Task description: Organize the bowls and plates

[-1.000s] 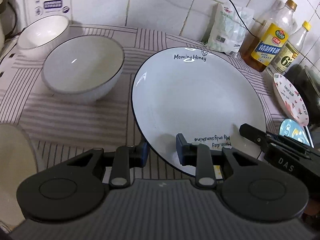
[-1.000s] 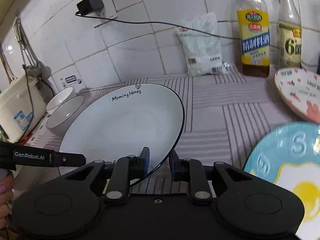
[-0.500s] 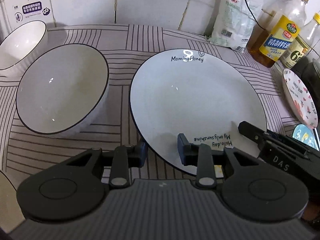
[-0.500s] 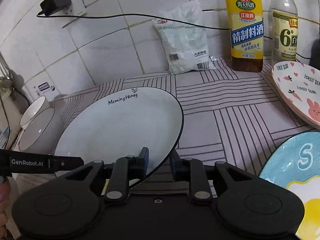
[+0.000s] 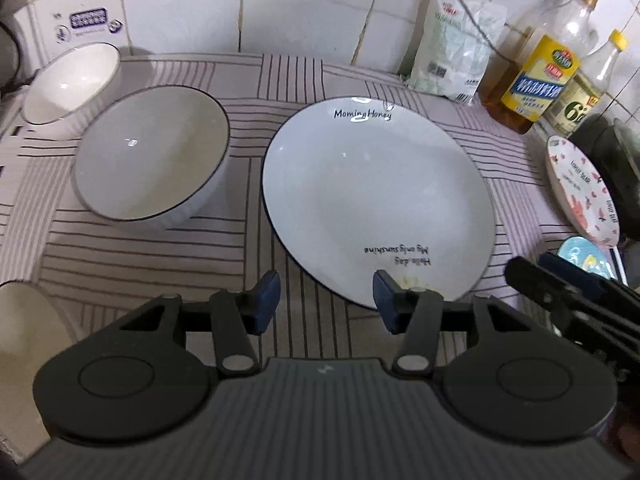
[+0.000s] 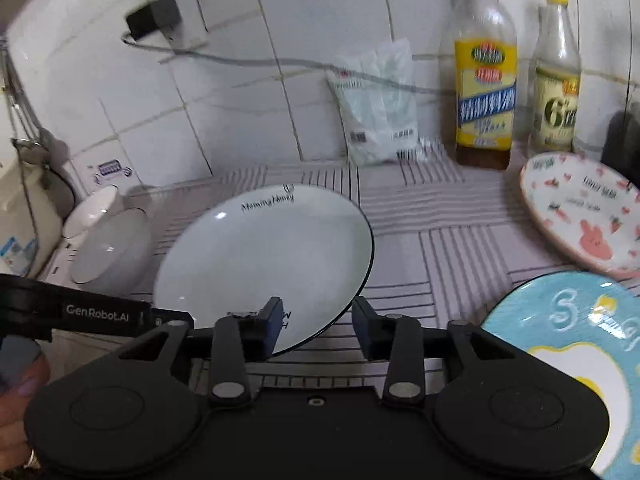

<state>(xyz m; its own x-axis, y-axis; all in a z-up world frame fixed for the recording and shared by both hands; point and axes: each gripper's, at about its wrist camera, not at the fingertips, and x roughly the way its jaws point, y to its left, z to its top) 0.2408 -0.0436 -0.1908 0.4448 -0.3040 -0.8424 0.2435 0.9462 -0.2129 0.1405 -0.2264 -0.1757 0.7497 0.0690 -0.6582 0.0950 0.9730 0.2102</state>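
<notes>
Reading "Morning Honey": white plate (image 5: 372,208)

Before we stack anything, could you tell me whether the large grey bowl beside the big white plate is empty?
Empty: the large grey bowl stands upright on the striped cloth, its bare inside showing only a small glint.

table (image 5: 132,256): striped cloth cover | white bag (image 6: 376,108): far, leaning on tiled wall (image 6: 224,76) | yellow-label bottle (image 6: 482,80), second bottle (image 6: 556,88): far right | plug adapter (image 6: 154,16): wall, far left | cable (image 6: 256,62) across wall
</notes>
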